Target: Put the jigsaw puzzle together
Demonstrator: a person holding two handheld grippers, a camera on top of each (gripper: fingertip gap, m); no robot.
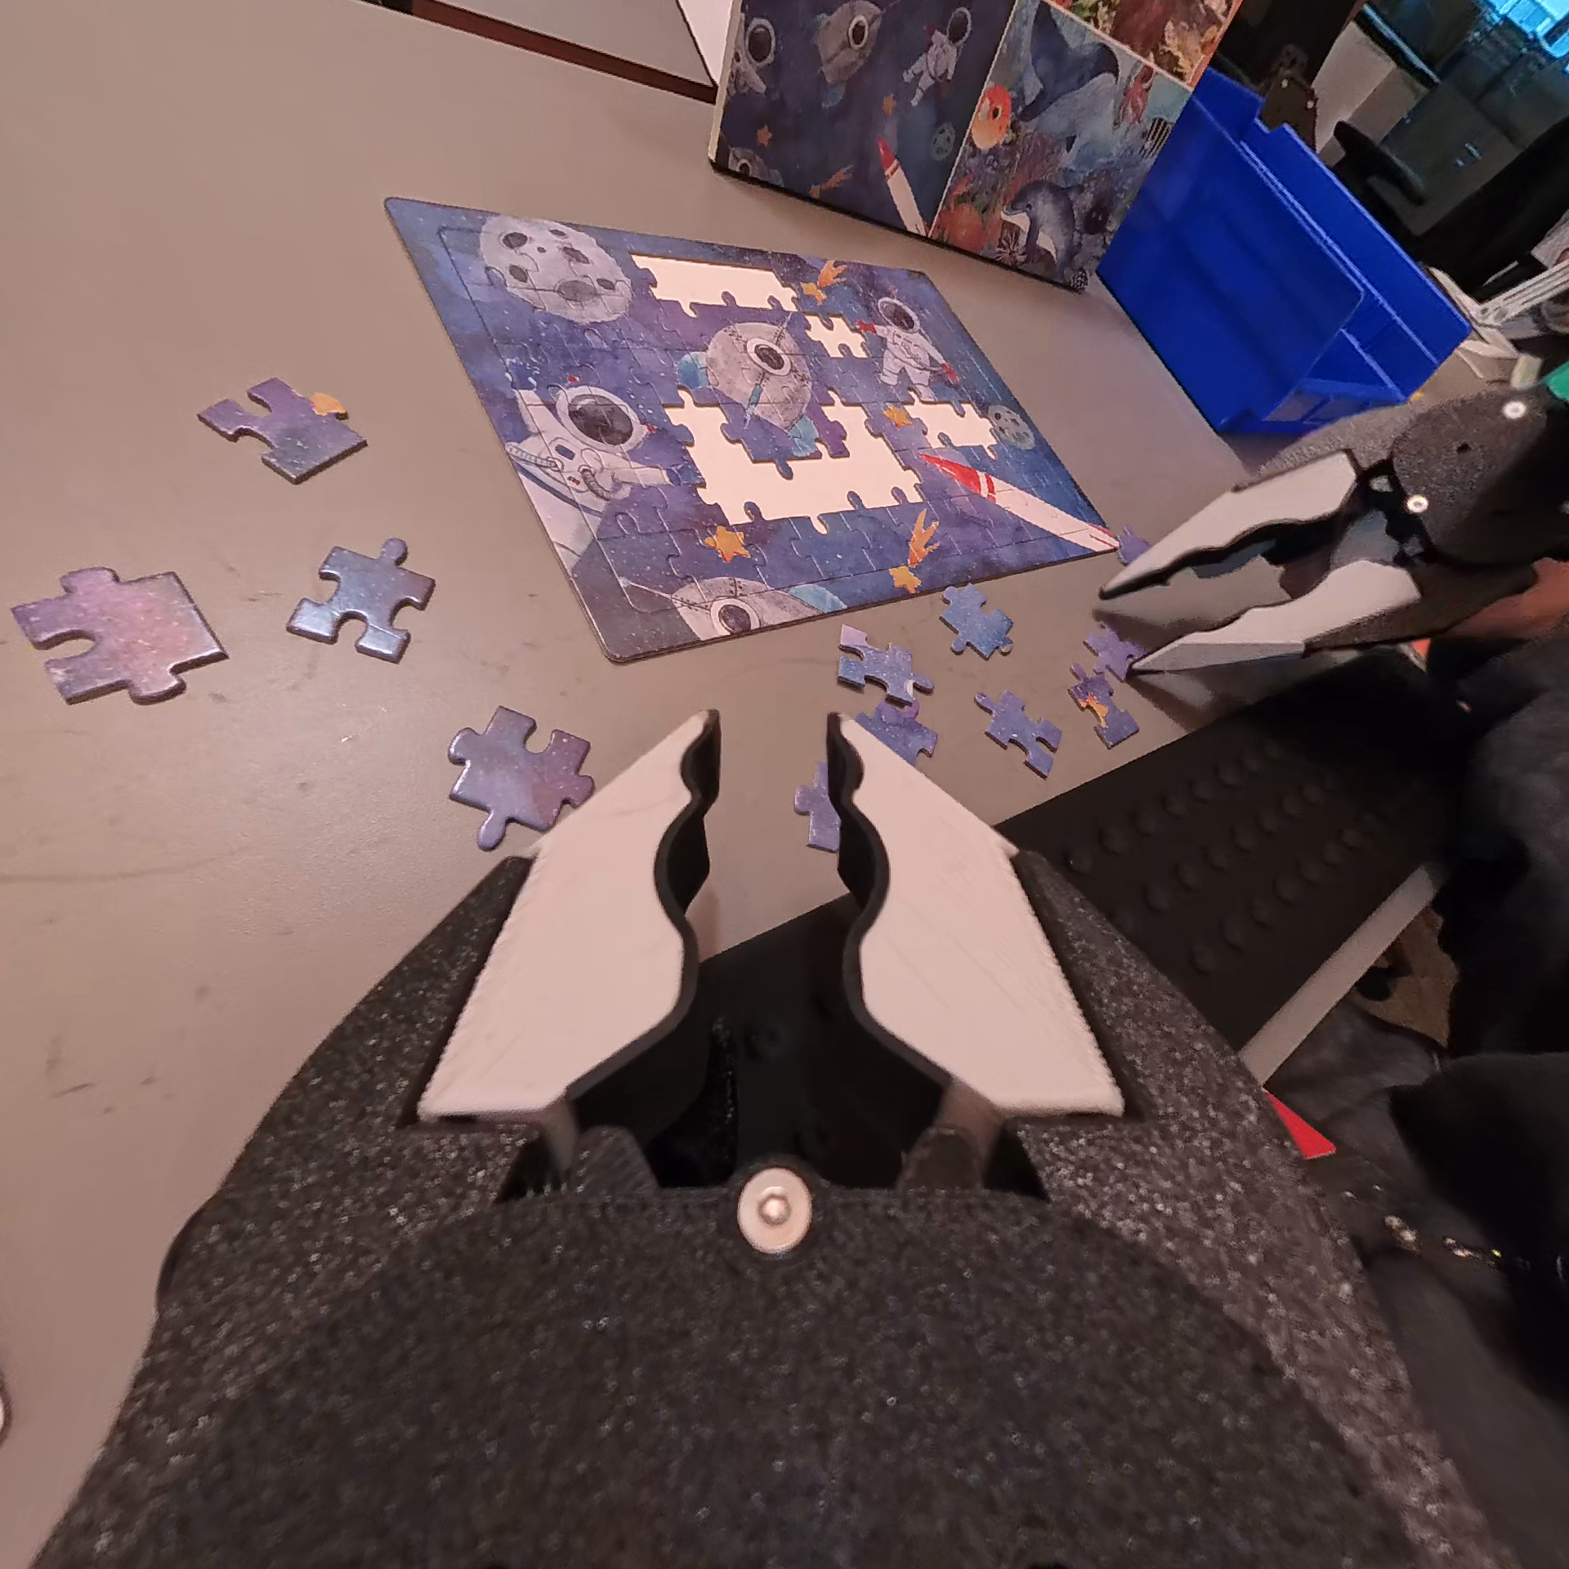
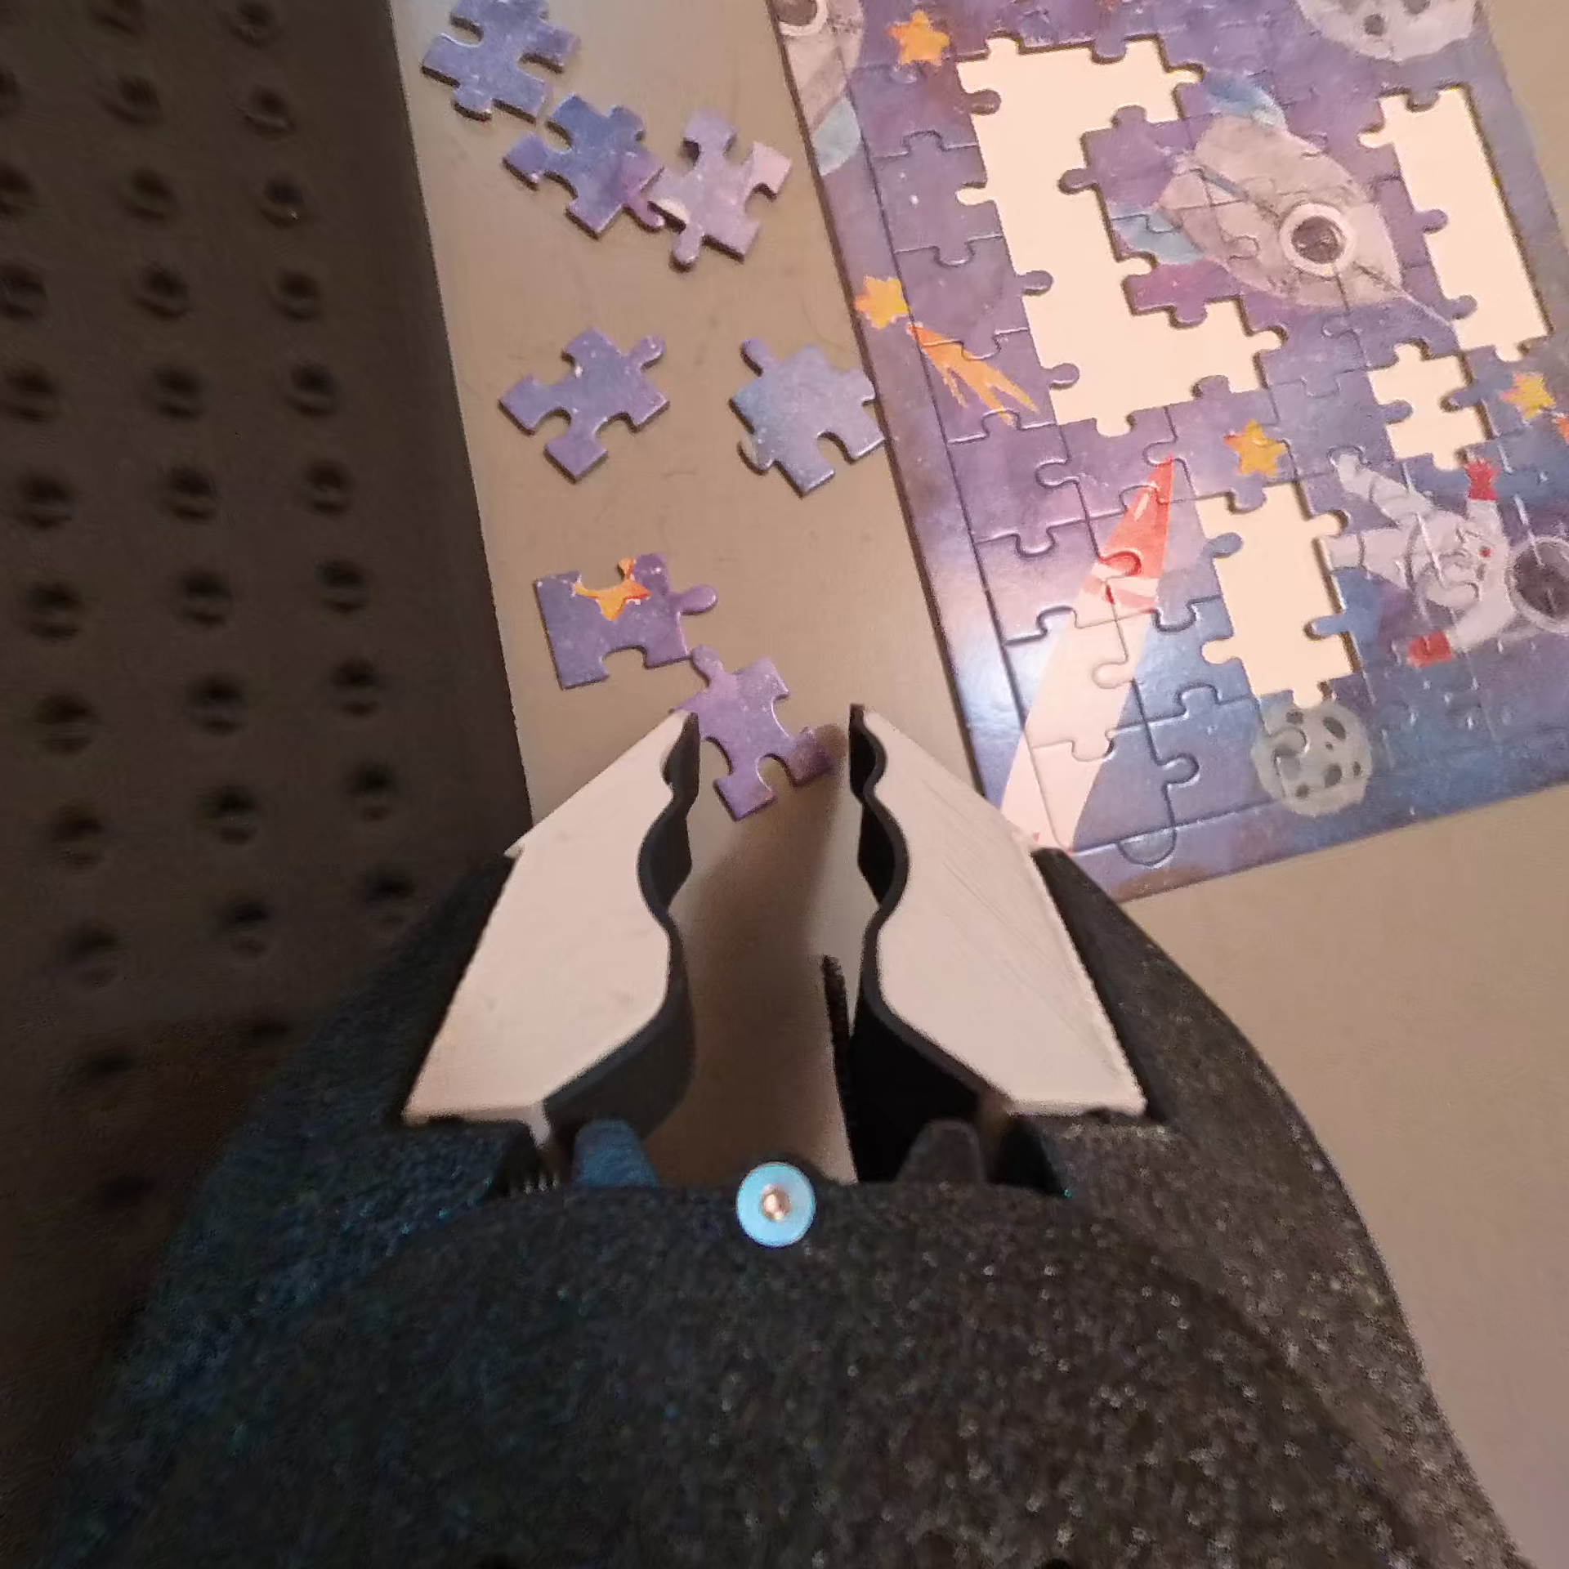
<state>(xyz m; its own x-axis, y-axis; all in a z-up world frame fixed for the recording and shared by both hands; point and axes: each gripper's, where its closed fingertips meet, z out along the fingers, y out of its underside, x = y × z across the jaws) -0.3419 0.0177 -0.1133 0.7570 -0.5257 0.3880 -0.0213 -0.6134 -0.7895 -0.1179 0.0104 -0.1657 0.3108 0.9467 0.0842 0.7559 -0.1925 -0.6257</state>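
The jigsaw puzzle point(image 1: 747, 424) lies flat on the grey worktop point(image 1: 212, 849), partly assembled — several white gaps show in its space picture. Loose pieces are scattered on both sides of it: four lie at about 9 o'clock from the board, and a cluster lies near its 5 o'clock corner.

The left gripper point(image 1: 773, 730) hovers above the worktop with its jaws released and nothing between them; a loose purple piece point(image 1: 520, 774) lies just beside its left finger.

The right gripper point(image 2: 773, 730) points down at the cluster — jaws released, set astride a small purple piece point(image 2: 751, 734) resting on the worktop. A piece with an orange mark point(image 2: 615, 620) lies at 11 o'clock from it, touching.

A picture box point(image 1: 951, 110) and a blue bin point(image 1: 1273, 255) stand beyond the board.
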